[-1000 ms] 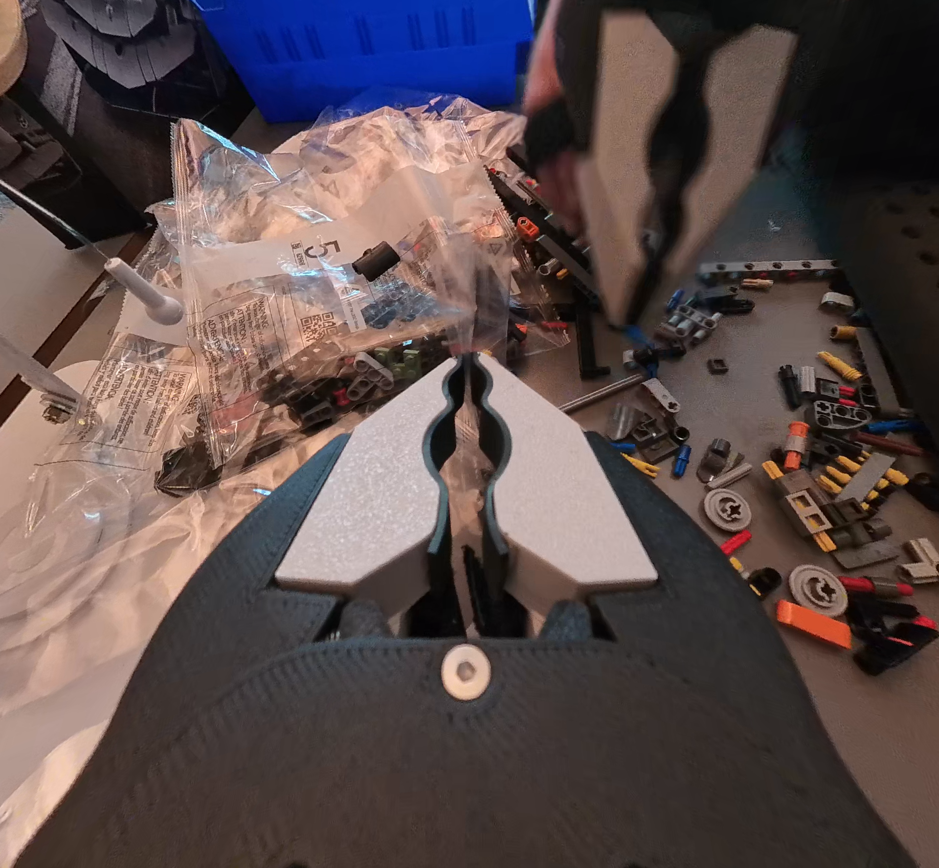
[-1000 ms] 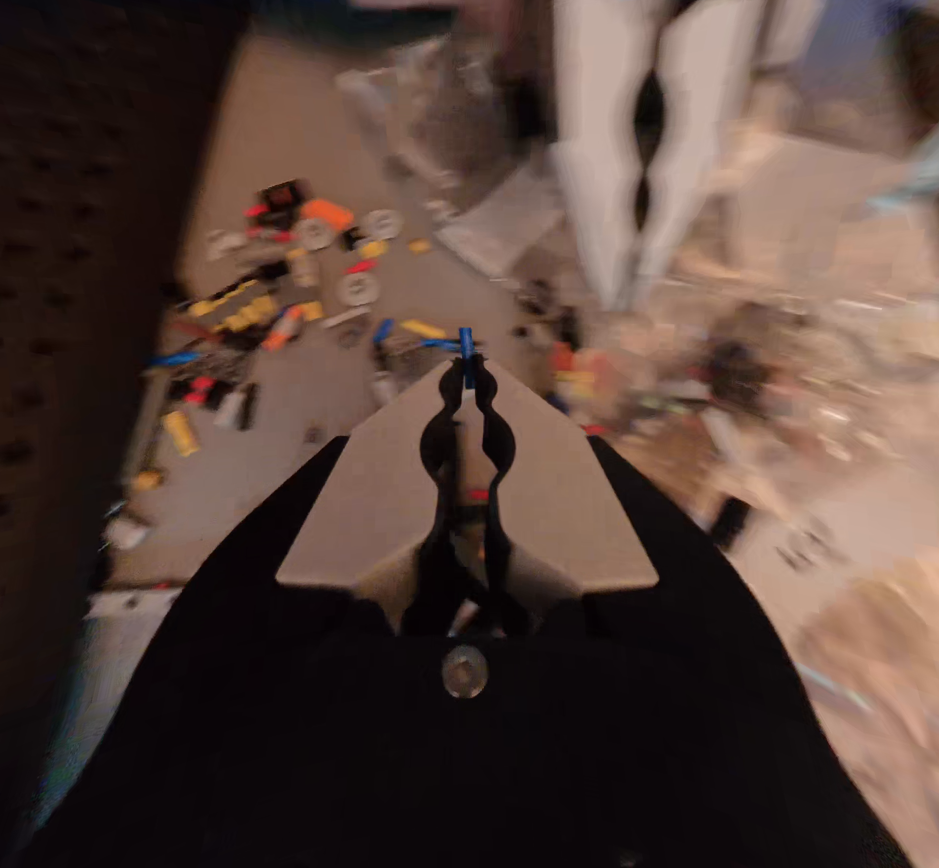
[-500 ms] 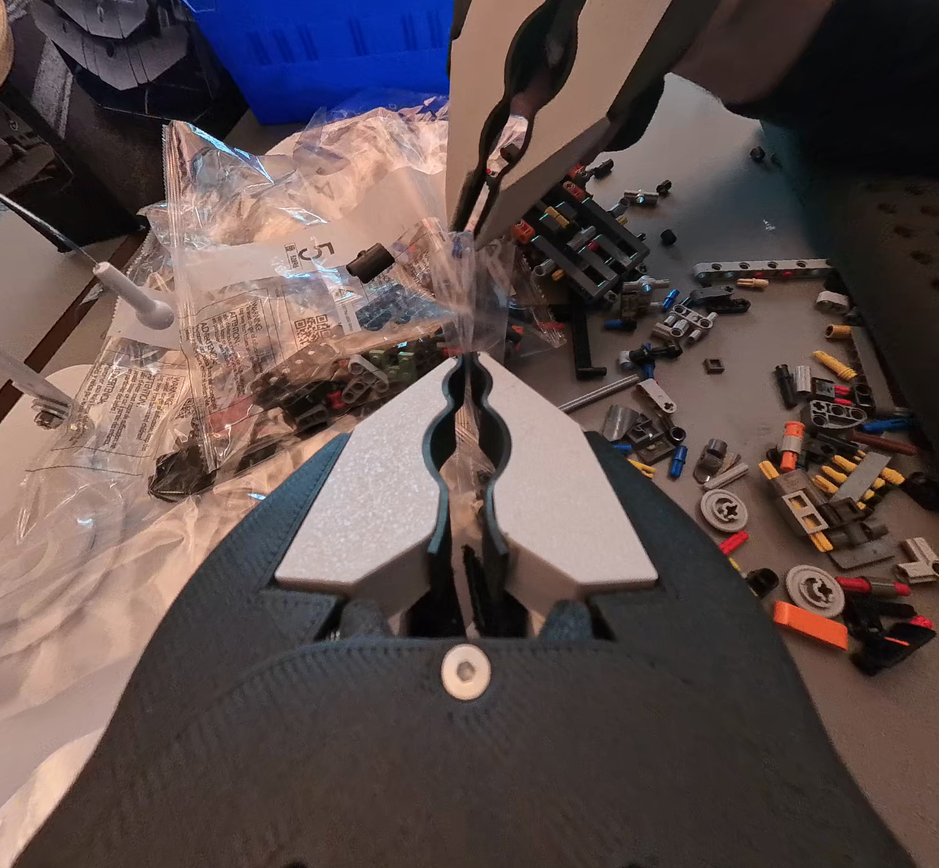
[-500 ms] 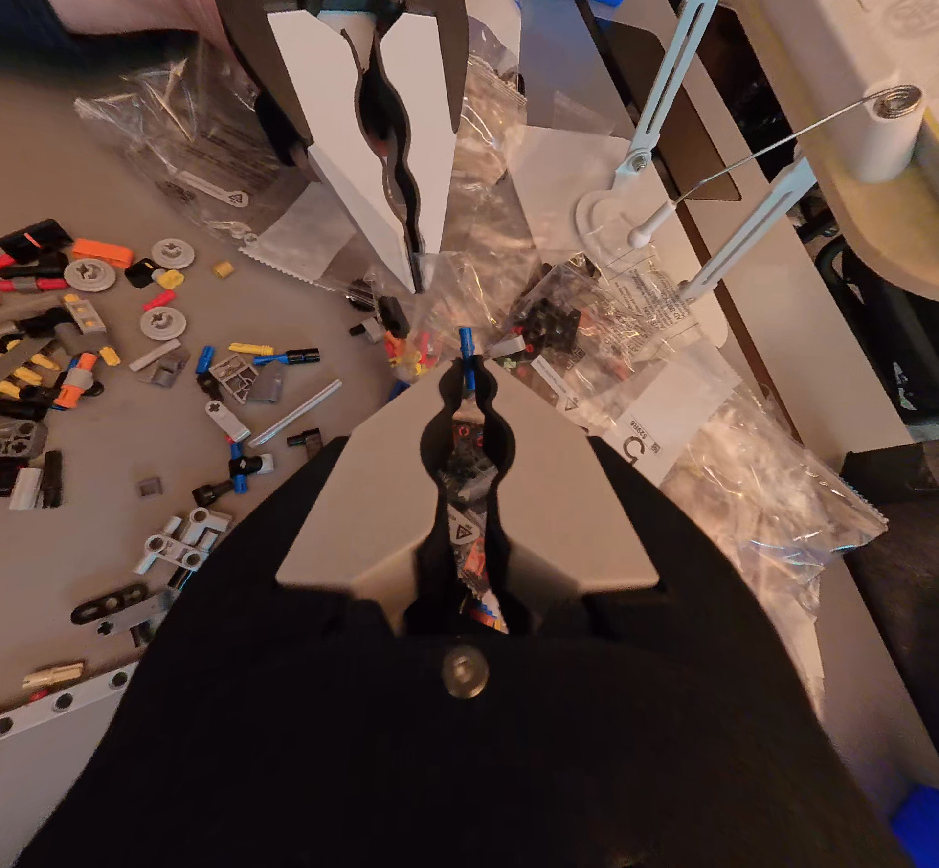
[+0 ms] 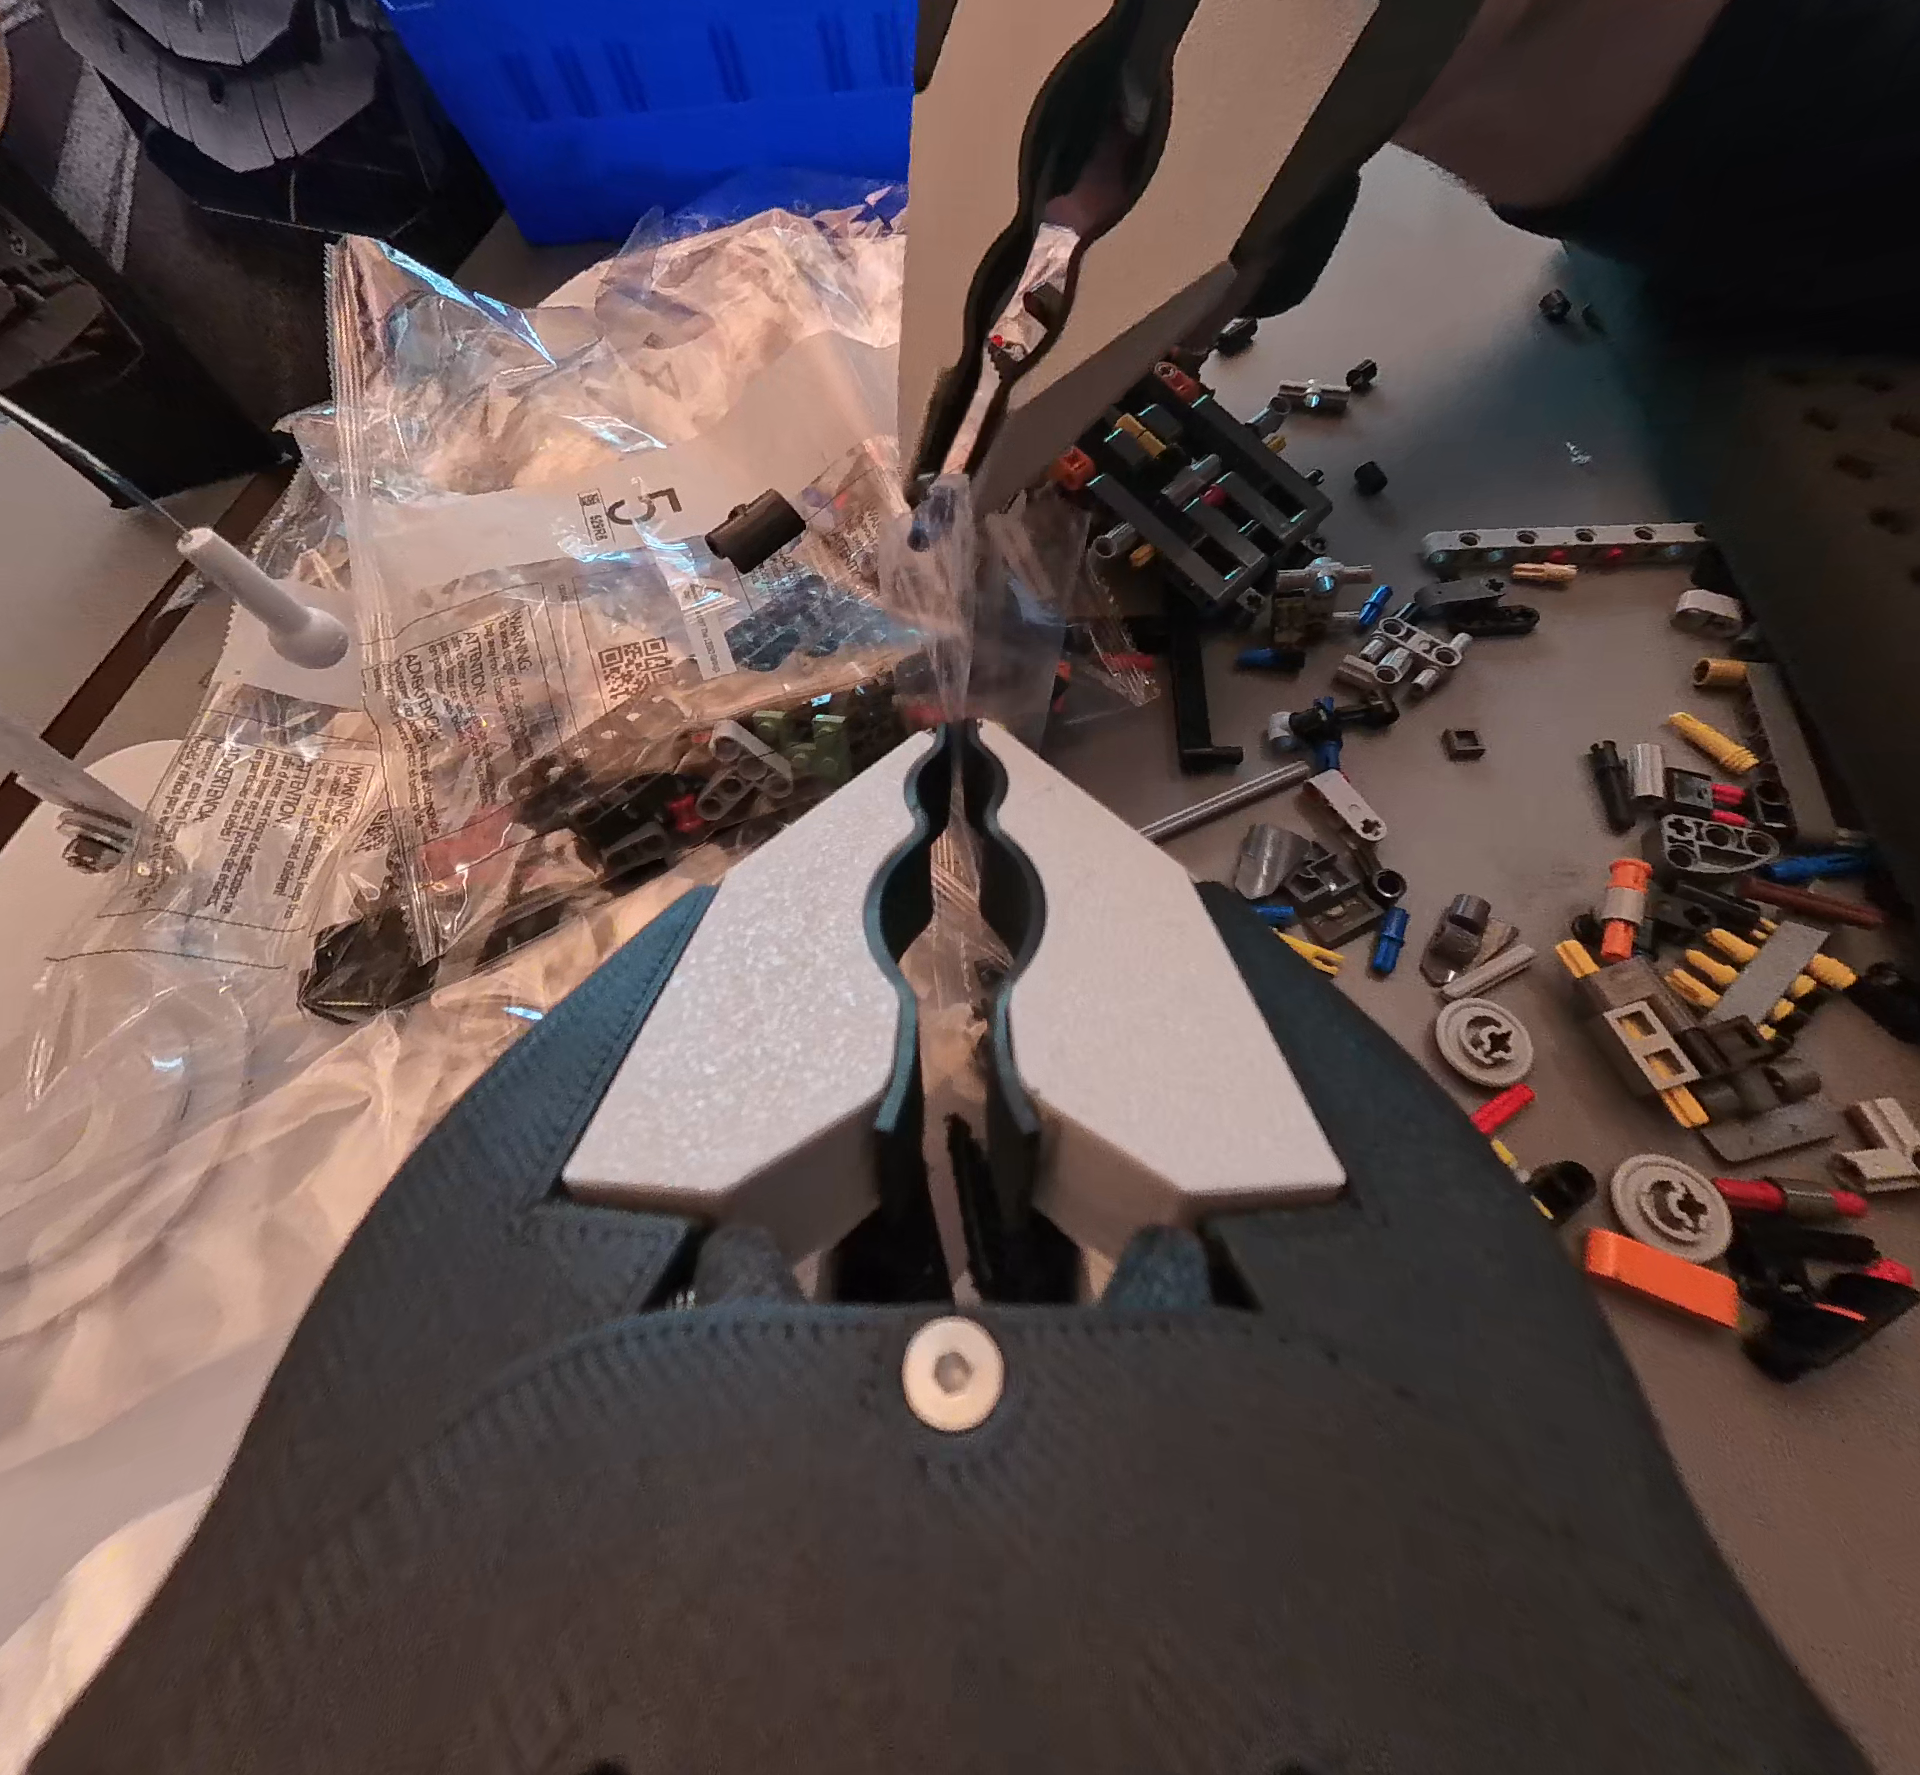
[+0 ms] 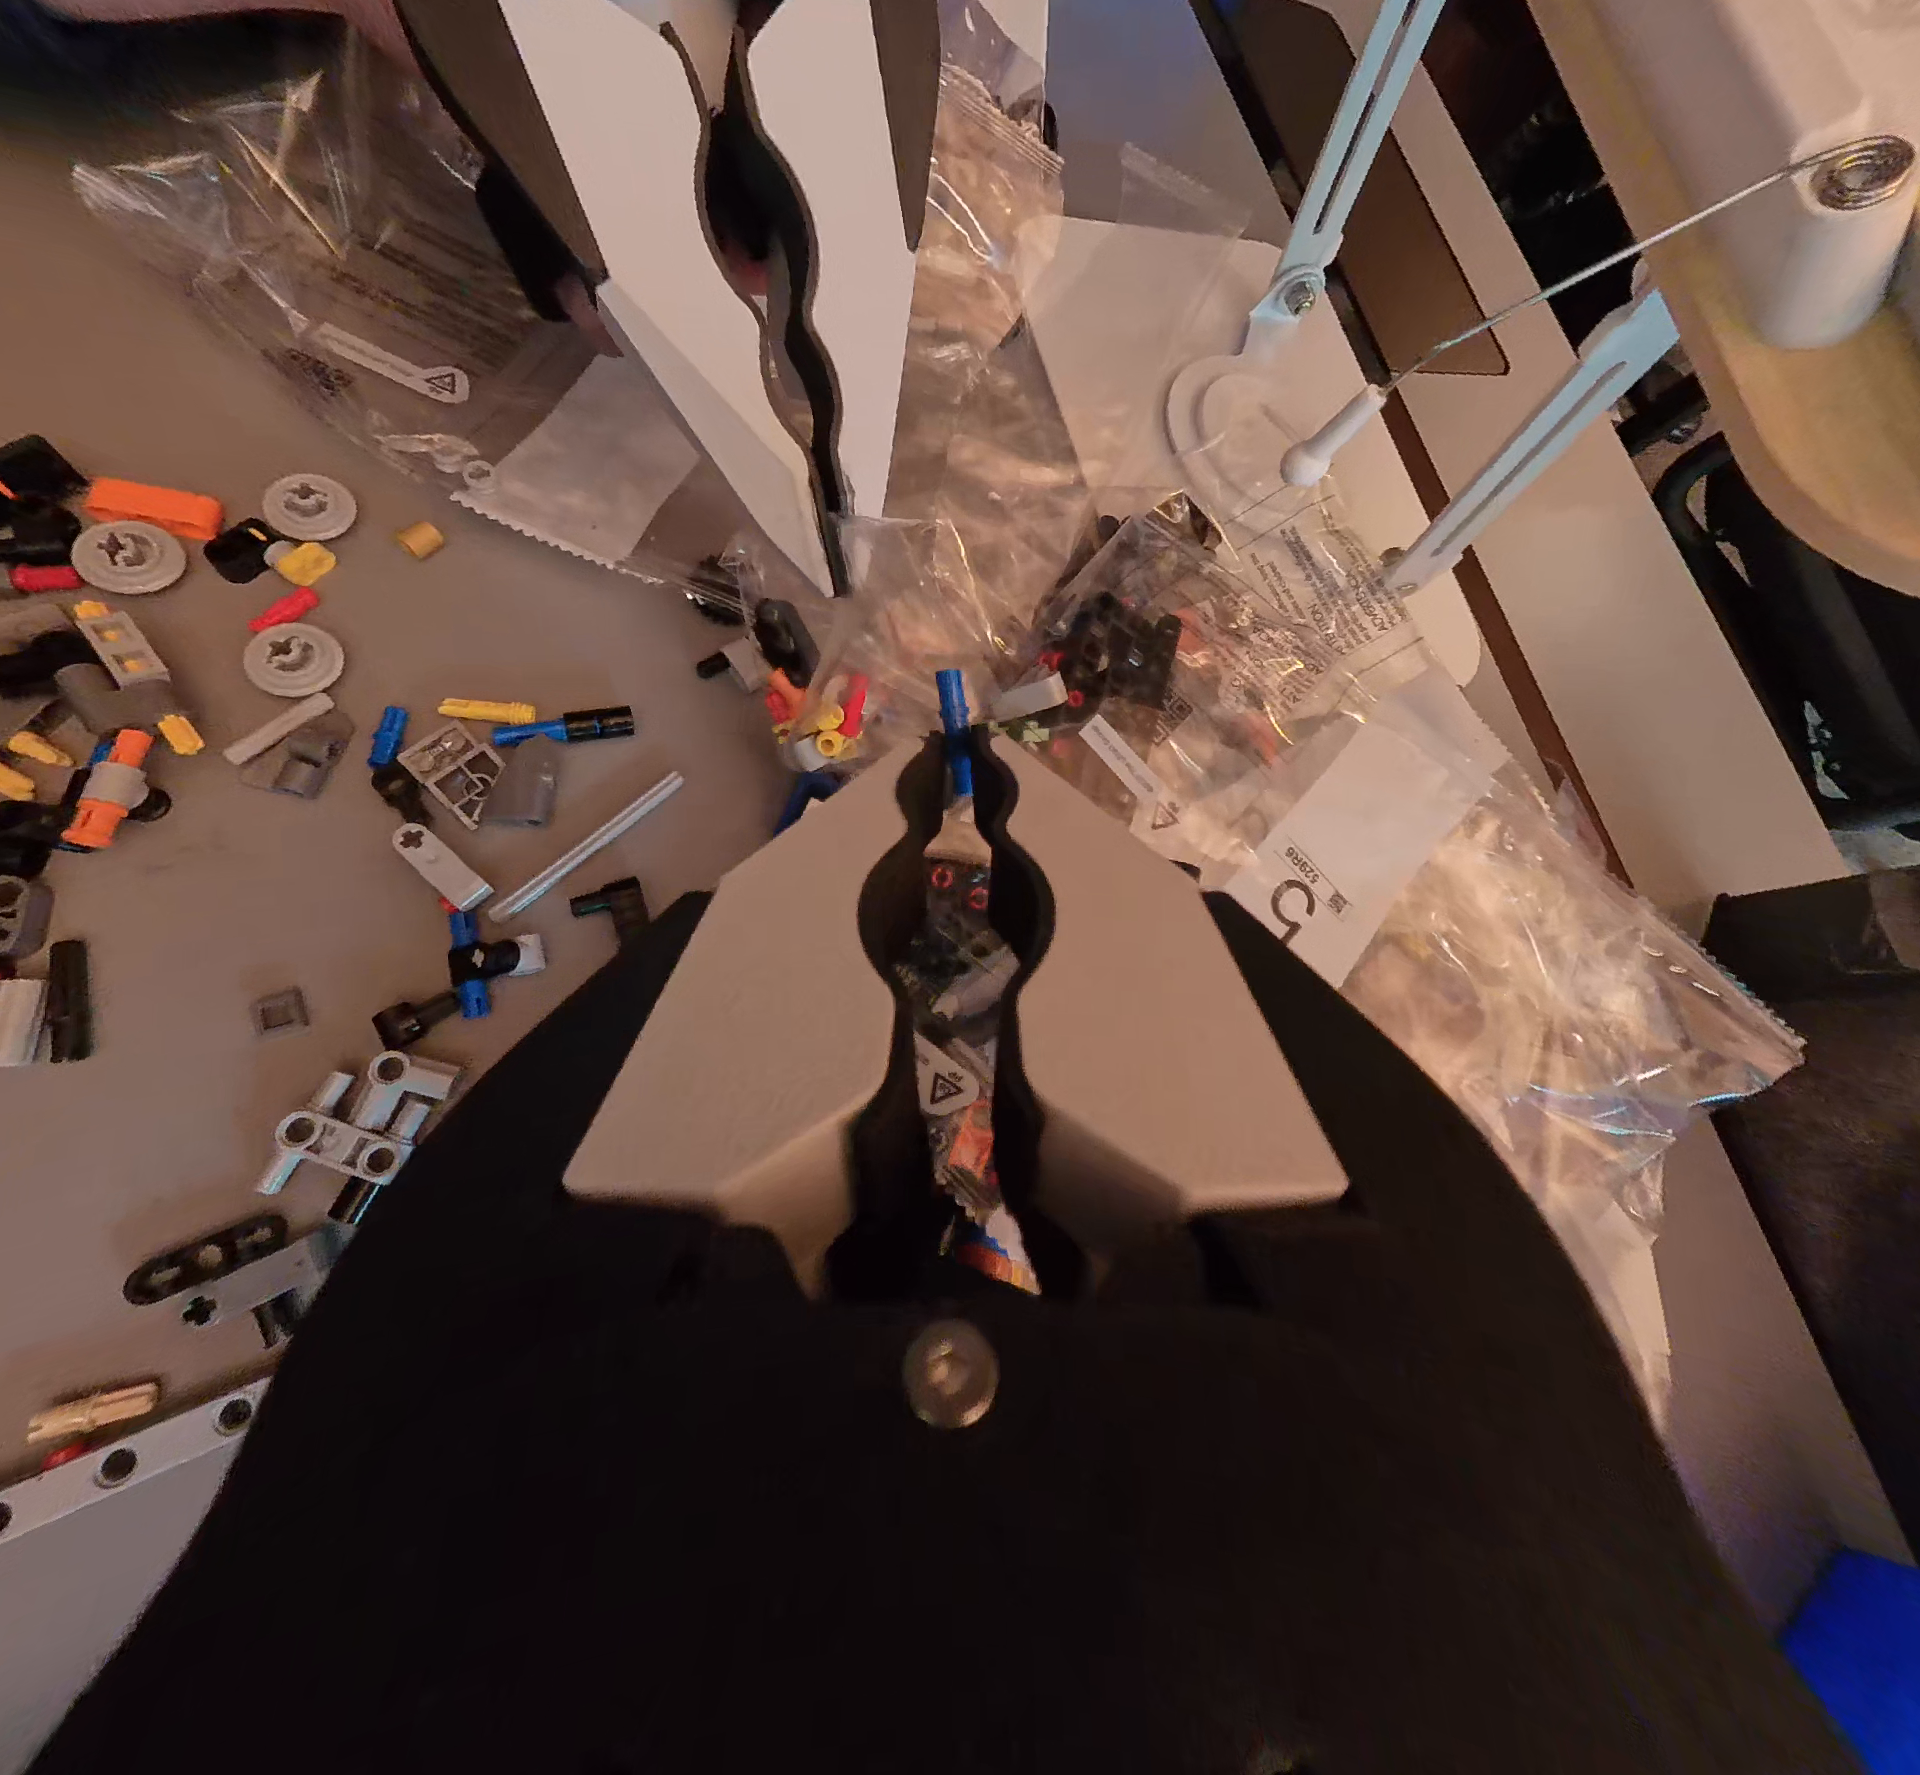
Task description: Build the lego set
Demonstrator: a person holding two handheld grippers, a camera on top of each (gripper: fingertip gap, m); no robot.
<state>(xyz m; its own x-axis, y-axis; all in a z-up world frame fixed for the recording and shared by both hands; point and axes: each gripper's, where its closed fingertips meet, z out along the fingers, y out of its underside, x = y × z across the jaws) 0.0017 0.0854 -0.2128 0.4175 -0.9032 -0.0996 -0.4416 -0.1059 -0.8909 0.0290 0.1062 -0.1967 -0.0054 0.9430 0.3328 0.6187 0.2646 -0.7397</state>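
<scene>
The left gripper [image 5: 954,733] is clamped on a pinch of a small clear plastic bag [image 5: 961,613], lifting it off the table [image 5: 1475,437]. Just beyond, the right gripper [image 6: 954,738] is closed on a blue pin [image 6: 953,723], its tip beside the bag's top. Loose lego pieces [image 5: 1662,946] lie scattered to the right, larger parts bags [image 5: 520,645] to the left, a blue bin [image 5: 665,52] behind.

Grey round Lego pulley wheels [image 6: 302,506]: three, on the grey tabletop. Flat orange plastic Lego piece [image 6: 154,506]: one. Long light-grey holed Lego beam [image 5: 1564,541]: one.
</scene>
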